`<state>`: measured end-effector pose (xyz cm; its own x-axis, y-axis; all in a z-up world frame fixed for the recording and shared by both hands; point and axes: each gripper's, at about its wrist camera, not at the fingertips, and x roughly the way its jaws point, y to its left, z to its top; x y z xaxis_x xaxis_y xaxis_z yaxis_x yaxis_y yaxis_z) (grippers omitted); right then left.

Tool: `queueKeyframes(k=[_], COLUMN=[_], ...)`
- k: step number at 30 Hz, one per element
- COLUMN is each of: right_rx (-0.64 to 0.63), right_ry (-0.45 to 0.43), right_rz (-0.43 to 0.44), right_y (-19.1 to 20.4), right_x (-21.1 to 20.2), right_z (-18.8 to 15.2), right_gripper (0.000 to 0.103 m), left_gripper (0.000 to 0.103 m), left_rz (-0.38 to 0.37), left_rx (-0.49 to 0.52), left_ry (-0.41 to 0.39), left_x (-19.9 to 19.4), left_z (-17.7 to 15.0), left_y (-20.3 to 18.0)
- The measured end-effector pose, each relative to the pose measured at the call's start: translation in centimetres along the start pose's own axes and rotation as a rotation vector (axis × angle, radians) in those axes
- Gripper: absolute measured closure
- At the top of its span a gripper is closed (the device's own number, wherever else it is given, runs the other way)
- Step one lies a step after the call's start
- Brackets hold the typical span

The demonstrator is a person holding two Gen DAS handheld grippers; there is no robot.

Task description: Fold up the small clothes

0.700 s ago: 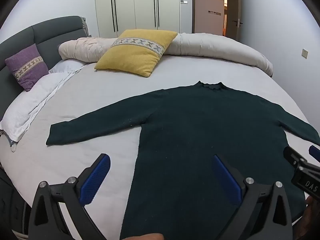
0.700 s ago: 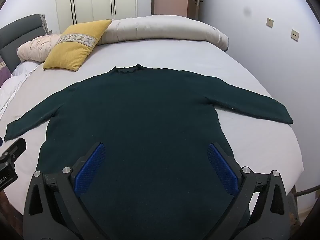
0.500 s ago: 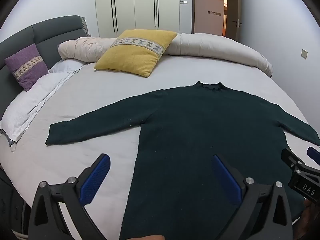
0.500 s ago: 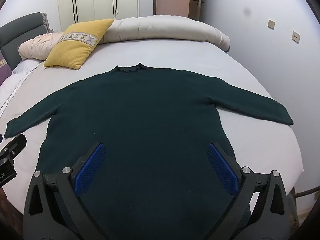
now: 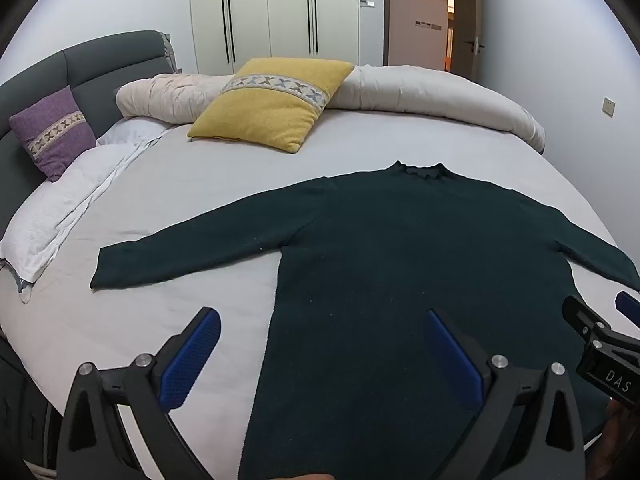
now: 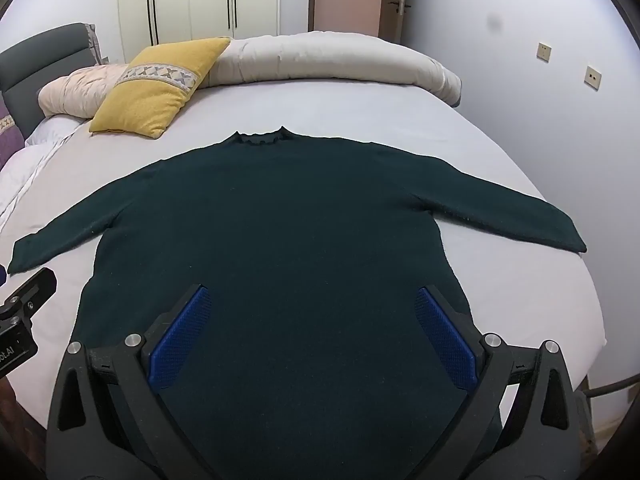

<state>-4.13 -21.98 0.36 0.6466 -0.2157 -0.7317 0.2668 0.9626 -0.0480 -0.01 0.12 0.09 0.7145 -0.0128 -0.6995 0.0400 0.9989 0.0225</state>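
Note:
A dark green long-sleeved sweater [image 5: 400,264] [image 6: 288,216] lies flat on the bed, collar away from me, both sleeves spread out to the sides. My left gripper [image 5: 320,320] hovers open above the sweater's lower left side edge, with nothing between its blue pads [image 5: 188,360]. My right gripper [image 6: 312,304] hangs open over the lower middle of the sweater's body, also holding nothing. The right gripper's tip shows at the right edge of the left wrist view, and the left gripper's tip at the left edge of the right wrist view. The hem is hidden below both views.
The bed sheet [image 5: 200,184] is pale grey. A yellow cushion [image 5: 272,104] and a rolled duvet [image 5: 432,92] lie beyond the collar; a purple cushion [image 5: 52,132] leans on the grey headboard [image 5: 80,68]. The right sleeve end lies near the bed edge [image 6: 588,280] by the wall.
Both views have shifted only slightly; the right wrist view has drifted a little so the sweater sits a touch further right. Both grippers stay wide open.

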Motion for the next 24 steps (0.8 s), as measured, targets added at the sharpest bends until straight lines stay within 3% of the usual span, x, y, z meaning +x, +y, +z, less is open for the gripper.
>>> queueKeyframes(k=[24], right_rx=[-0.004], right_ry=[-0.001], right_rz=[0.000], right_y=[0.54], right_x=[0.06], right_z=[-0.27], right_gripper=[0.000], left_gripper=[0.000], left_rz=[-0.001], left_rx=[-0.002], left_ry=[0.004], left_x=[0.32], left_z=[0.07], left_y=[0.31])
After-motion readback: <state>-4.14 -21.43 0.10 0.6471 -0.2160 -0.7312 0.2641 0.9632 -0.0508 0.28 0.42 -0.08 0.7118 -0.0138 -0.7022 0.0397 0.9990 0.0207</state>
